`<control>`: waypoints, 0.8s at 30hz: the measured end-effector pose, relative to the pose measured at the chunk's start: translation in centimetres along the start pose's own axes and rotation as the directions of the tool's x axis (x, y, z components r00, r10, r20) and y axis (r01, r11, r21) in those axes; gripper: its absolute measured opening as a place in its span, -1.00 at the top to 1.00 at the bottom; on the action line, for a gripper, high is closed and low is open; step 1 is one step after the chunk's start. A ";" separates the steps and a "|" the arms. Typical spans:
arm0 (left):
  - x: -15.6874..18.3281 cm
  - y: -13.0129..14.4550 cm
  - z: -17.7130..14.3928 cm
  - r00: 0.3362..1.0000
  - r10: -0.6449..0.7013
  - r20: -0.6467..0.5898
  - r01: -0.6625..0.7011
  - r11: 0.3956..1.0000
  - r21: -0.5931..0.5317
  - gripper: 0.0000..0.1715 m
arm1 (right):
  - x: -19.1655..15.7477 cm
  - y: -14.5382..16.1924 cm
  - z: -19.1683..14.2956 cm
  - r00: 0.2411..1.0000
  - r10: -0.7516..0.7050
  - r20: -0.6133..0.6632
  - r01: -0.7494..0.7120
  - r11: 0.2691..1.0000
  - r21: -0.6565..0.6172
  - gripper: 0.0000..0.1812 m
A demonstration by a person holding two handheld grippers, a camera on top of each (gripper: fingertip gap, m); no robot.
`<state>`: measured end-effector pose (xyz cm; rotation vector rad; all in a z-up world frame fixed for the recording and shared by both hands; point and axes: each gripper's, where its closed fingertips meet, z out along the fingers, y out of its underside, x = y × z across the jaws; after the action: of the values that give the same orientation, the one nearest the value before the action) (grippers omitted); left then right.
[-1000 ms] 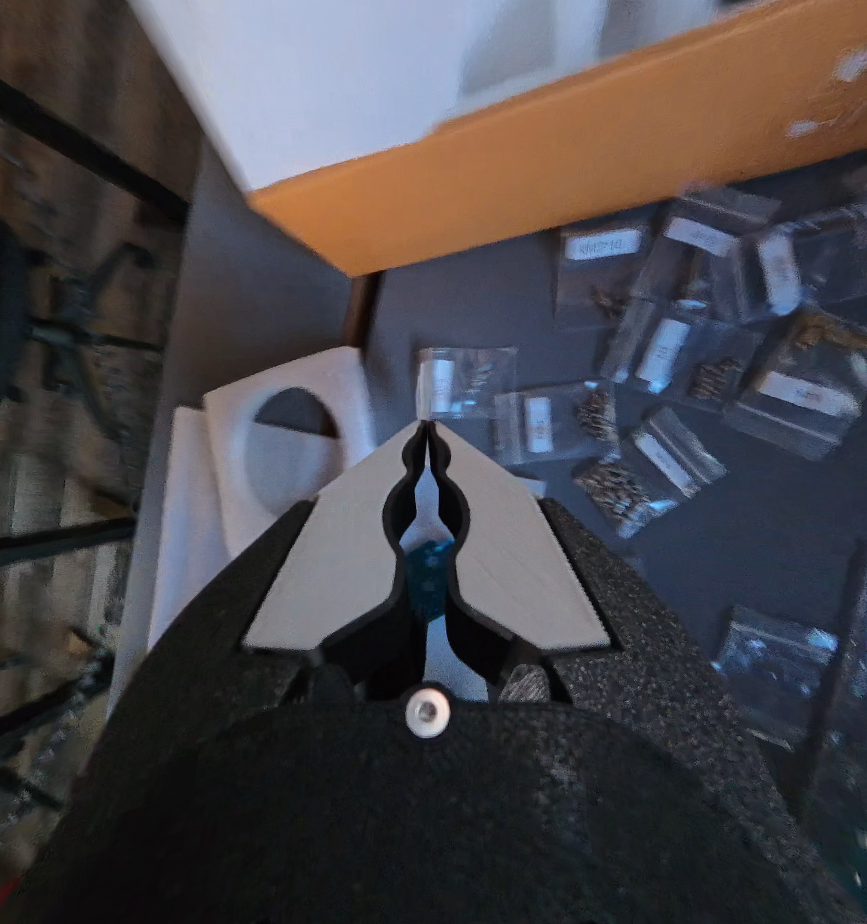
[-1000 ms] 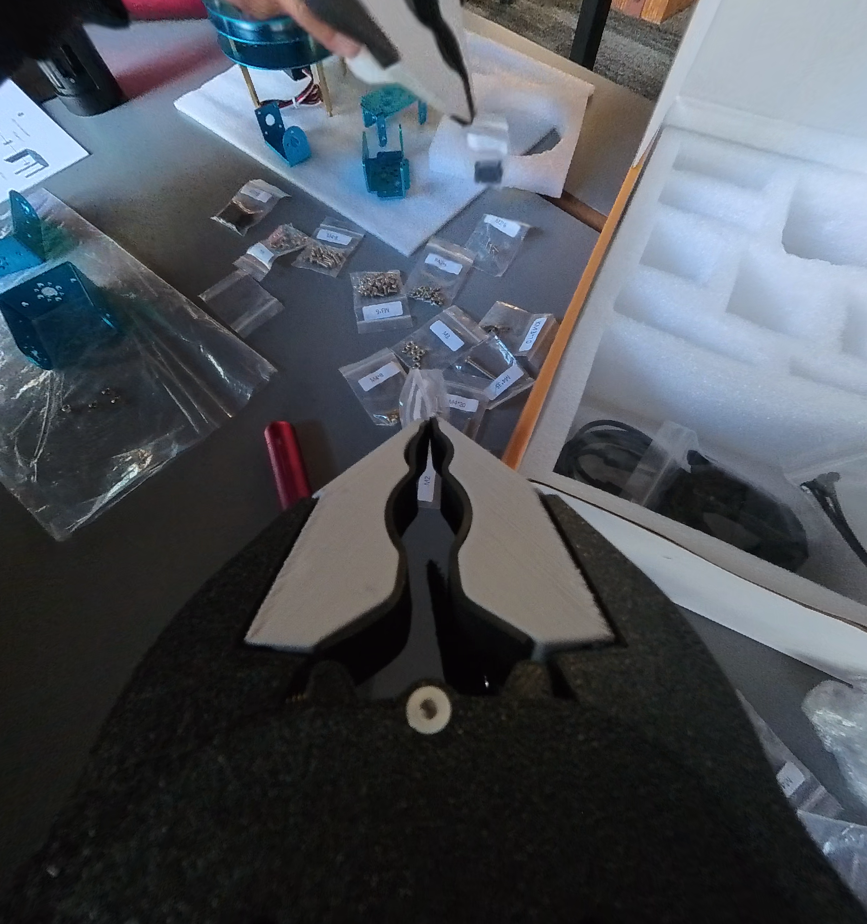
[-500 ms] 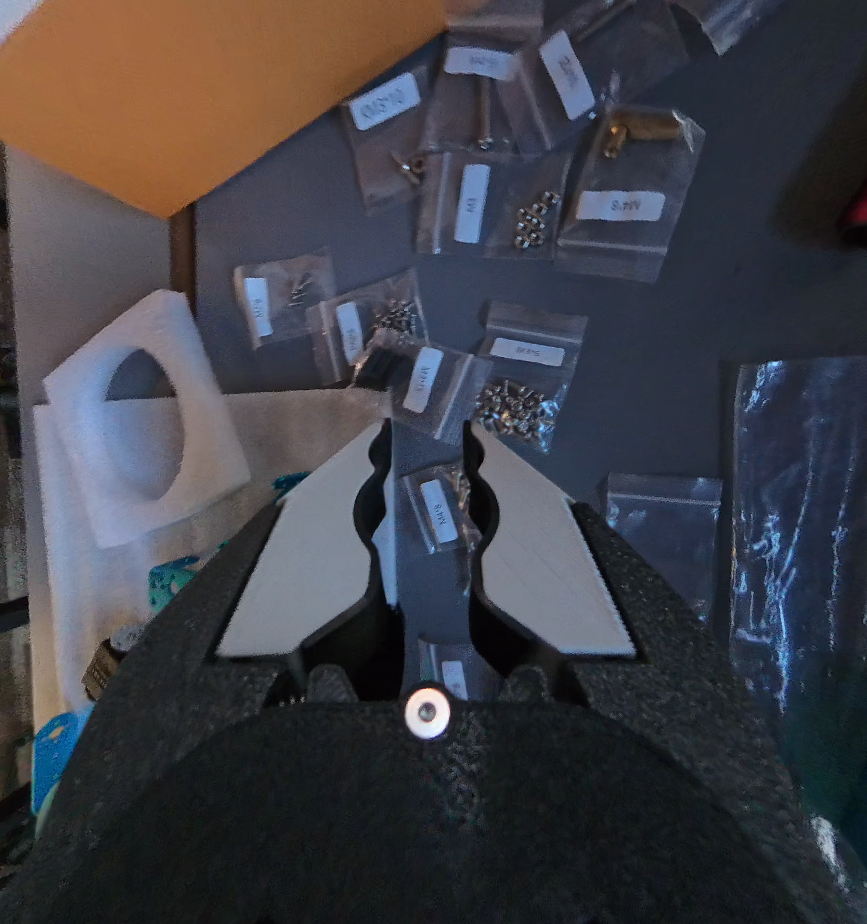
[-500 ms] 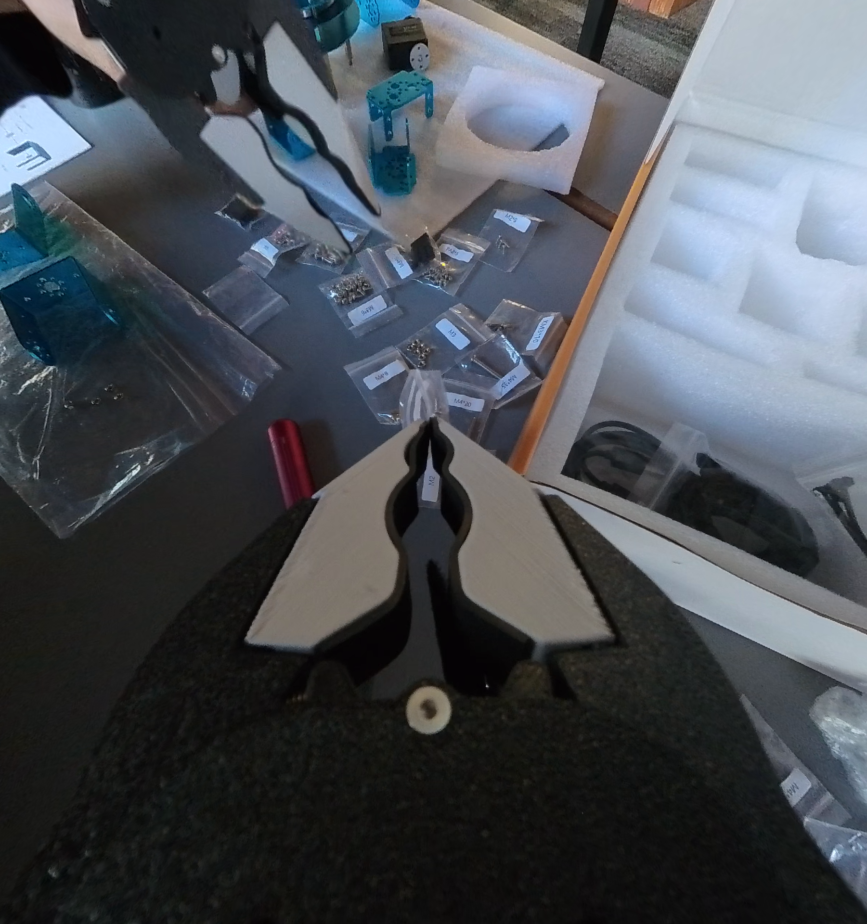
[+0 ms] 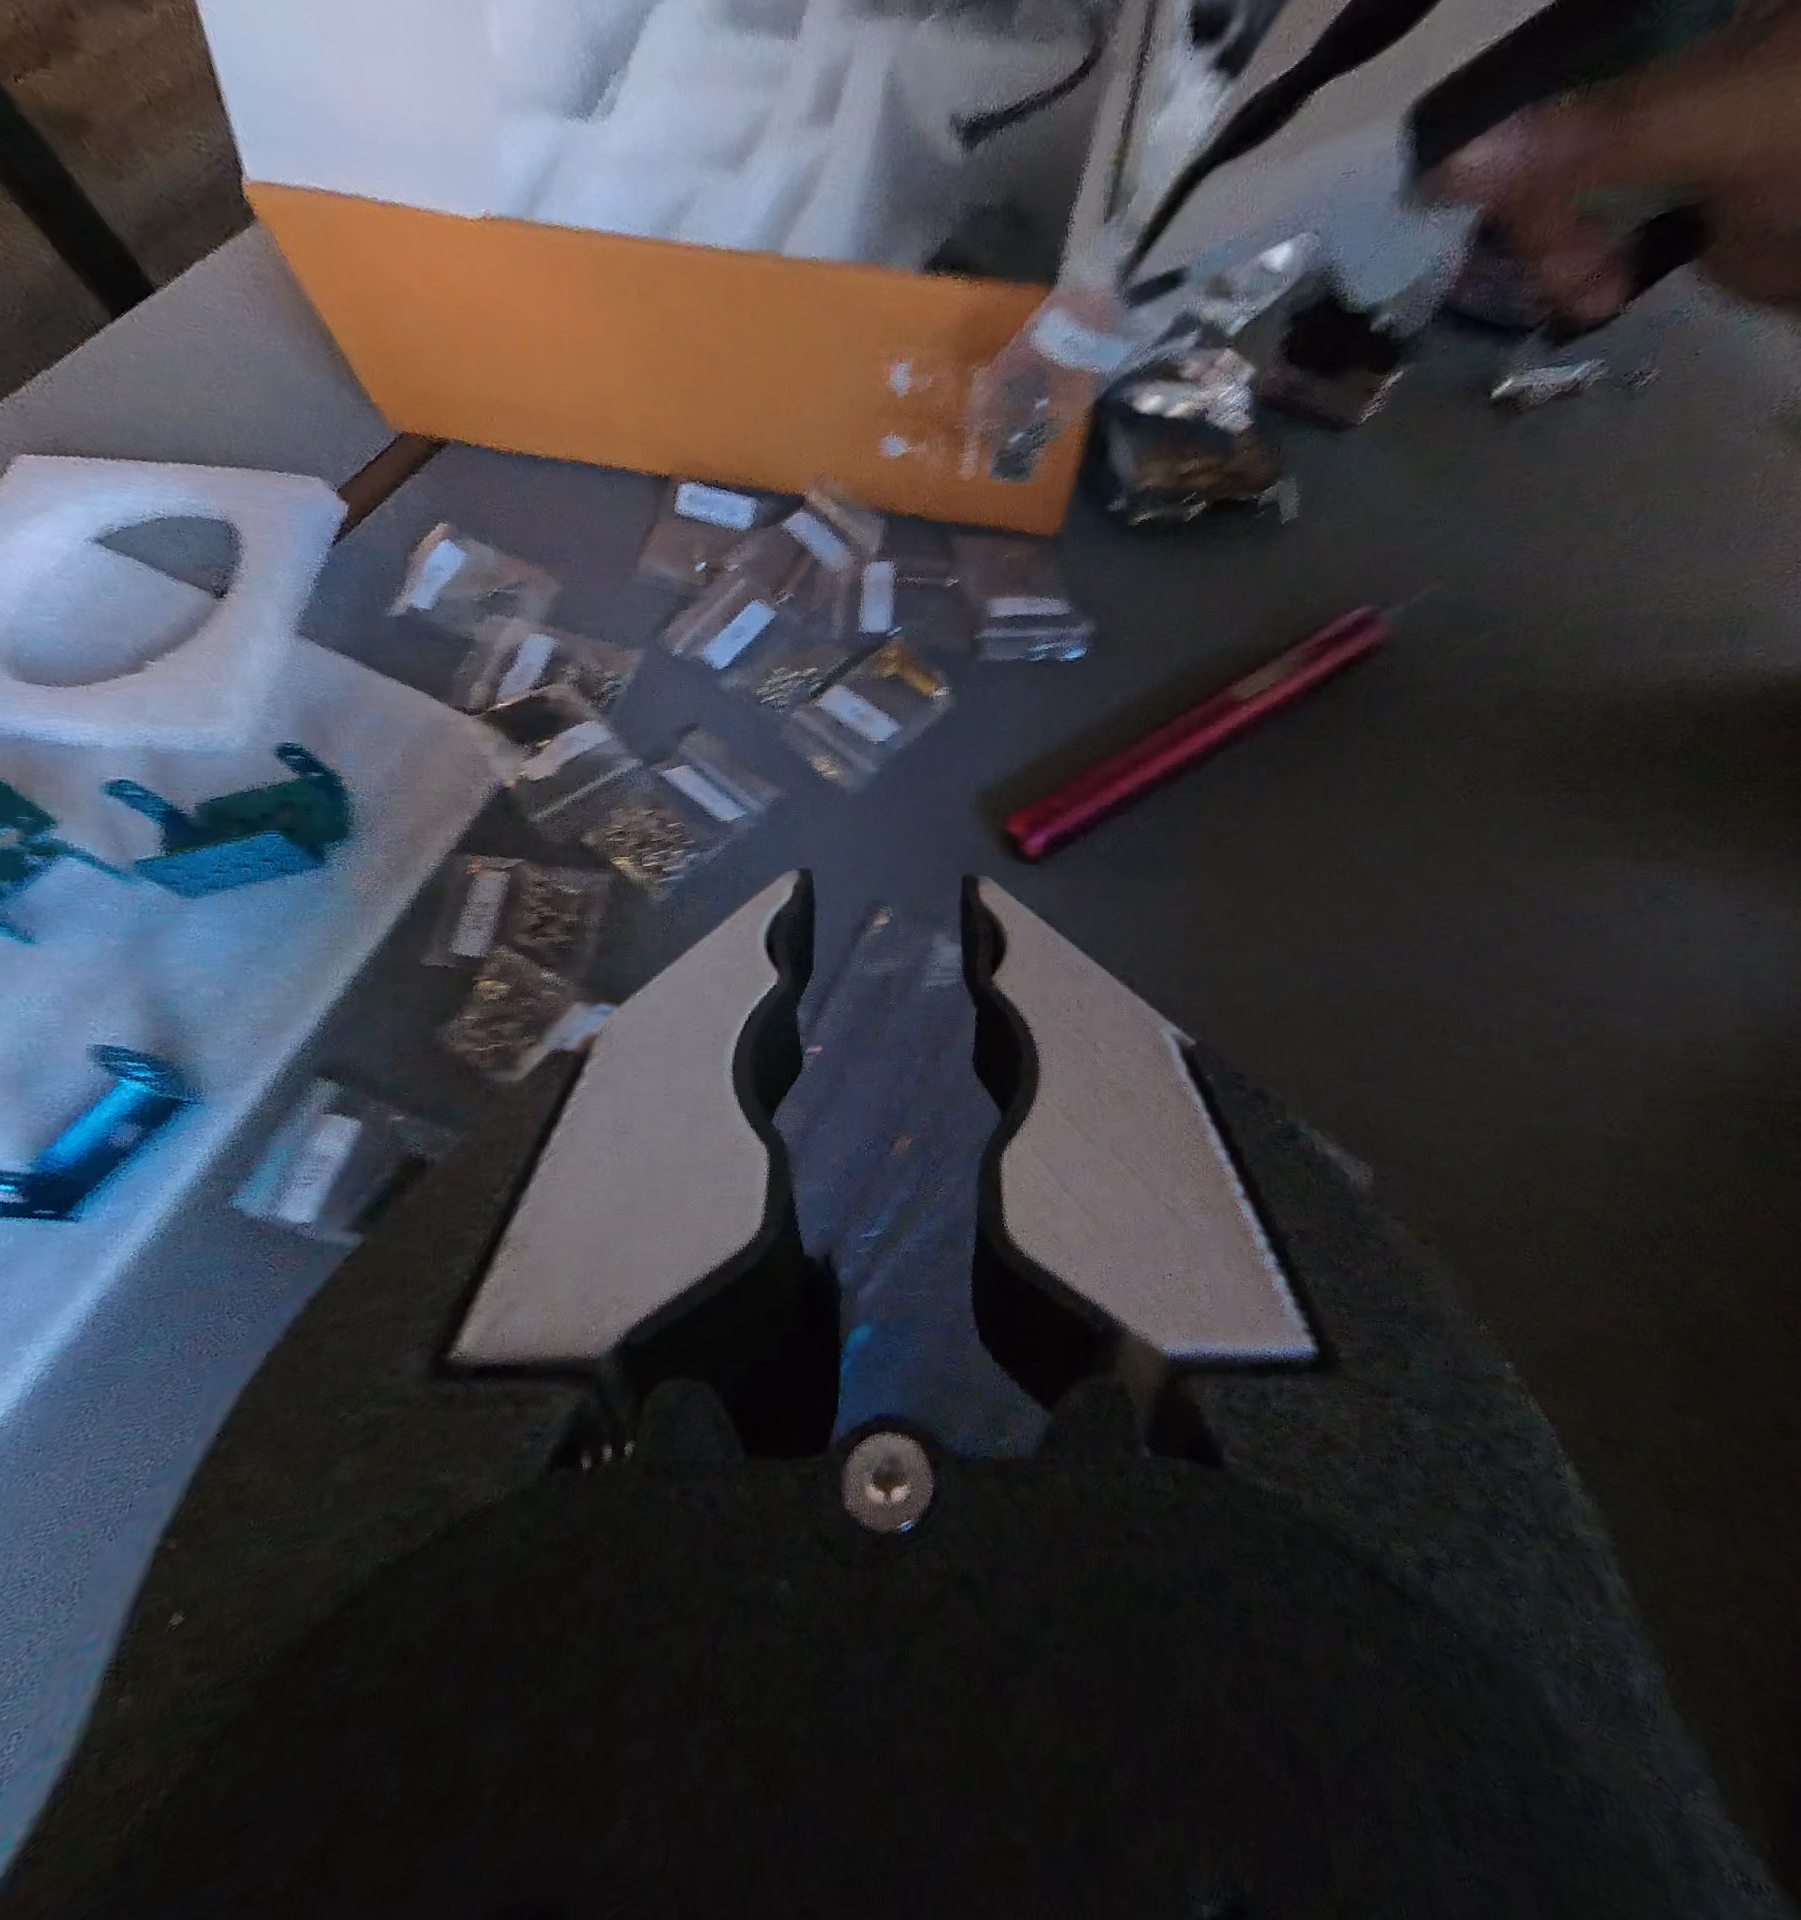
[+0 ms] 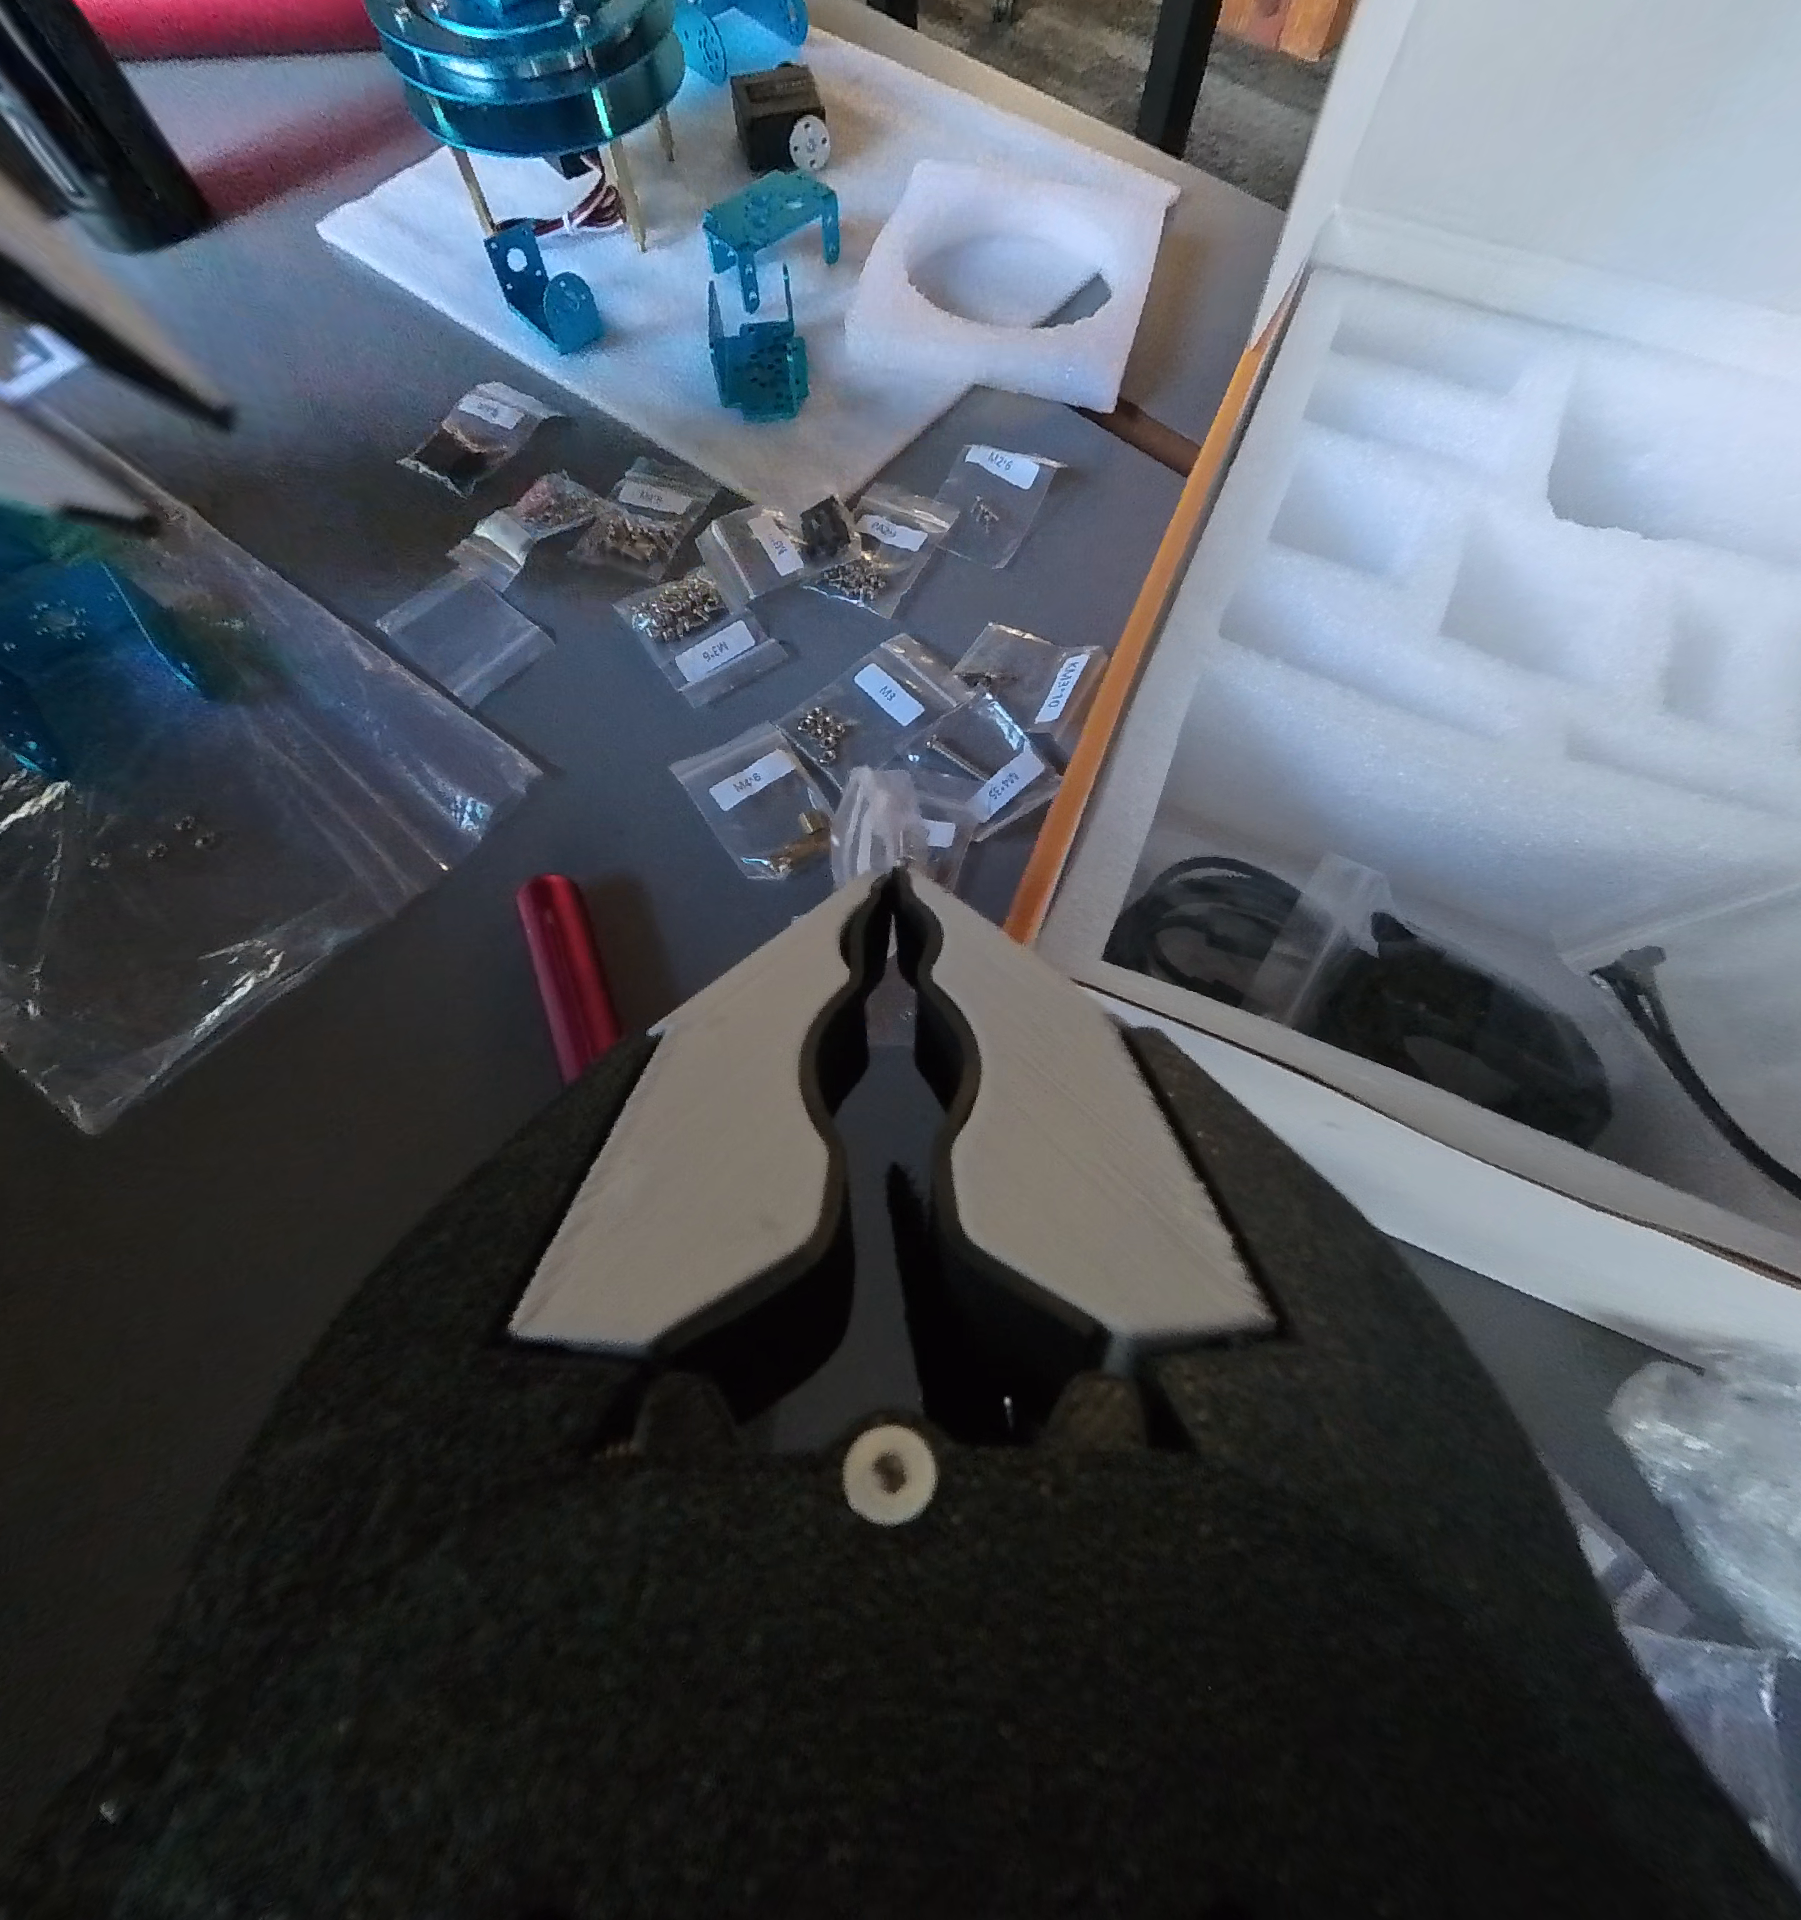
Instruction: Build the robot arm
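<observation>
My right claw (image 6: 894, 881) stands with its tips pressed together on the crumpled top edge of a small clear bag (image 6: 875, 821), which I hold pinched just above the grey table (image 6: 252, 1195); seen from the left wrist view the same bag (image 5: 1041, 374) hangs free below those tips in front of the orange box wall (image 5: 667, 343), so the grip is at the bag's mouth and its weight hangs down. My left claw (image 5: 885, 888) stands with its fingers apart and nothing between them; under the gap lies a large clear plastic sheet (image 6: 200, 831) with a blue bracket (image 6: 54, 675) inside, though that view is blurred and I cannot tell whether the tips touch it. The remaining labelled screw bags (image 6: 709, 634) lie scattered flat on the table between the white foam sheet (image 6: 605, 343) and the open box, each label facing up, apparently spread out so each can be told apart. A red metal rod (image 6: 563, 977) lies on the table just beside my right claw, apart from the bags. Blue brackets (image 6: 761, 343) stand on the foam sheet, which keeps them off the bare surface, and a square foam block (image 6: 1010, 291) with a round cut-out rests on its far corner. The box holds moulded white foam (image 6: 1498, 623) with black cables (image 6: 1447, 997) in the near compartment.
</observation>
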<state>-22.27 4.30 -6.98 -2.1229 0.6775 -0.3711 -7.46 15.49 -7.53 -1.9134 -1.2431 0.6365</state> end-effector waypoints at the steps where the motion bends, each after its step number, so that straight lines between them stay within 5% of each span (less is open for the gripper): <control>1: 1.2 -0.2 -0.5 1.000 -0.022 -0.009 0.023 0.999 0.045 0.68 | 0.2 0.0 -0.2 1.000 -0.001 -0.007 0.001 1.000 0.001 1.00; 15: 8.7 -1.4 4.5 0.987 -0.080 0.137 0.058 0.985 0.161 0.66 | 4.1 -1.9 -5.9 0.996 0.045 -0.071 -0.031 0.981 0.192 1.00; 20: 11.1 -0.9 6.4 0.991 -0.130 0.044 0.120 0.976 0.184 0.66 | 4.8 -0.6 -8.8 0.998 -0.002 -0.069 0.014 0.986 0.166 1.00; 24: 12.2 -1.1 6.5 0.997 -0.025 0.079 0.009 0.980 0.198 0.64 | 5.3 1.3 -13.1 0.997 0.029 -0.065 -0.017 0.985 0.171 1.00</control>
<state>-8.92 1.85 -9.63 -1.9452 0.5526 -0.3447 5.05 15.83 -0.81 -1.7945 -1.0901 0.6638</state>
